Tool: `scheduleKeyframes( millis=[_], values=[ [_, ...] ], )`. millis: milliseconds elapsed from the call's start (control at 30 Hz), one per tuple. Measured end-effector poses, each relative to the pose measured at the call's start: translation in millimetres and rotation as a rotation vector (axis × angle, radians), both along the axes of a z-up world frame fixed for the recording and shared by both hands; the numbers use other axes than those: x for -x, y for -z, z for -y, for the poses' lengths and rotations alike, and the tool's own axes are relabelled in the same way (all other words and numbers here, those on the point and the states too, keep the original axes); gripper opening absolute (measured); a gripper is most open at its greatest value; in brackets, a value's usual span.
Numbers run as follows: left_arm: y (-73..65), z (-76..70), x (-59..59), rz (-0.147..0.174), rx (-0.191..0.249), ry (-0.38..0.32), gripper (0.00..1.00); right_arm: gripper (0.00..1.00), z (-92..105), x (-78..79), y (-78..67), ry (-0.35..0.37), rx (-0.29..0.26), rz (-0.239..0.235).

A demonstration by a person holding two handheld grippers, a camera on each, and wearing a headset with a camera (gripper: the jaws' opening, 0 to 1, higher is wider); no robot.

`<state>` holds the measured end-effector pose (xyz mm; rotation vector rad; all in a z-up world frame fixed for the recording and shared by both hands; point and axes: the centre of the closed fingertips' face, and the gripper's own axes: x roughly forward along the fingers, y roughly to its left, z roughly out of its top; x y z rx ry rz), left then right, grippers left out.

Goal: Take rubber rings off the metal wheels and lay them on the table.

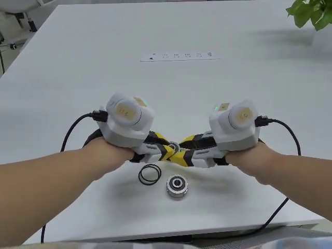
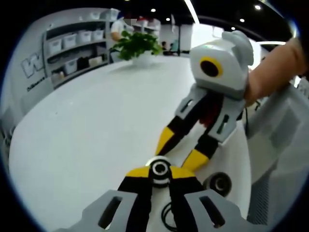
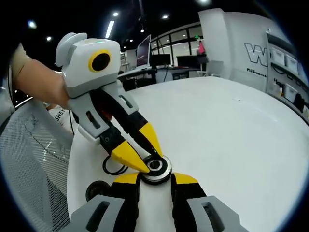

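My left gripper (image 1: 167,151) and right gripper (image 1: 183,153) meet tip to tip above the table's near edge. Between them they hold a small metal wheel (image 1: 175,149), silver with a dark hub. In the left gripper view my left gripper (image 2: 159,176) is shut on the wheel (image 2: 159,168), and the right gripper (image 2: 176,157) reaches in from the upper right. In the right gripper view my right gripper (image 3: 155,180) clasps the wheel (image 3: 155,166), with the left gripper (image 3: 144,155) touching its rim. Loose black rubber rings (image 1: 149,174) lie beside a second metal wheel (image 1: 177,185).
The white table (image 1: 171,93) stretches far ahead. A flat white strip with markings (image 1: 180,55) lies at the back, and a green plant (image 1: 311,11) stands at the far right corner. Black cables (image 1: 72,129) trail off both grippers. A mesh chair (image 3: 29,159) stands near the table edge.
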<state>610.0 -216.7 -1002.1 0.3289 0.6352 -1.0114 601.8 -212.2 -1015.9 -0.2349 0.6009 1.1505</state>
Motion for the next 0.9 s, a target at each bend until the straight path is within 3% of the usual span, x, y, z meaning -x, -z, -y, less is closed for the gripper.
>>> scheduleKeyframes(
  millis=[900],
  values=[
    [1.1, -1.8, -1.0, 0.004, 0.001, -0.011, 0.14, 0.06, 9.7, 2.2, 2.9, 0.002, 0.006, -0.026]
  ],
)
